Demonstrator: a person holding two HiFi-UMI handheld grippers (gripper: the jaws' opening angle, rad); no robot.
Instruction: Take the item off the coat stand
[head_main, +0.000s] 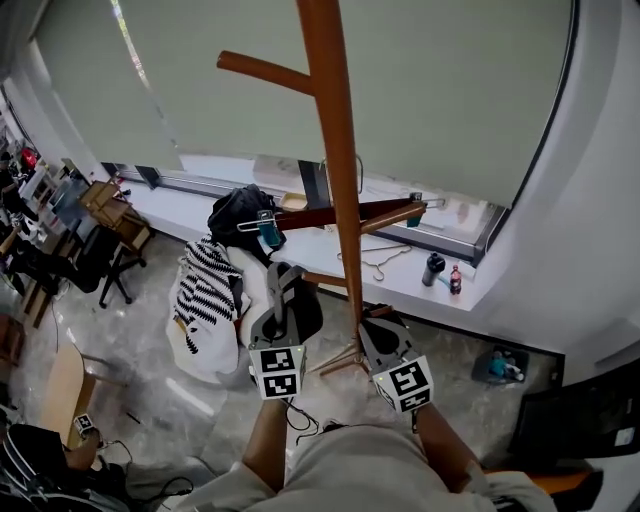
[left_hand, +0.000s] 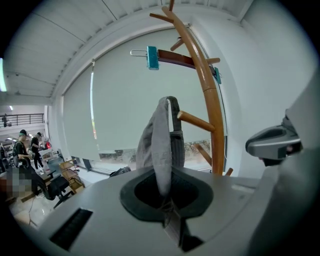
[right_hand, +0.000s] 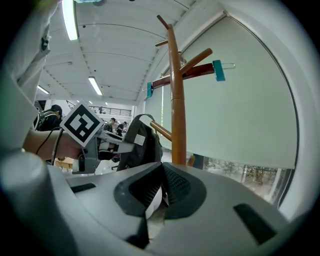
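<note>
Fabric of the grey bag (left_hand: 160, 140) is pinched in the left tool (left_hand: 166, 197), right tool (right_hand: 159, 194) pressed together.

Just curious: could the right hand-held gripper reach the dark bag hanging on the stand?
Probably yes: the bag hangs just left of the pole, and nothing stands between it and the right hand-held gripper.

We are in an open-plan office. A pale roller blind (head_main: 430, 90) covers the long window above a white sill (head_main: 180, 207). Strip lights (right_hand: 69, 20) cross the ceiling, and a black swivel chair (head_main: 115, 268) and cluttered desks (head_main: 45, 190) stand on the polished floor (head_main: 140, 350). People (left_hand: 22, 147) gather farther off, and a wooden coat stand (head_main: 338, 170) rises by the window.
</note>
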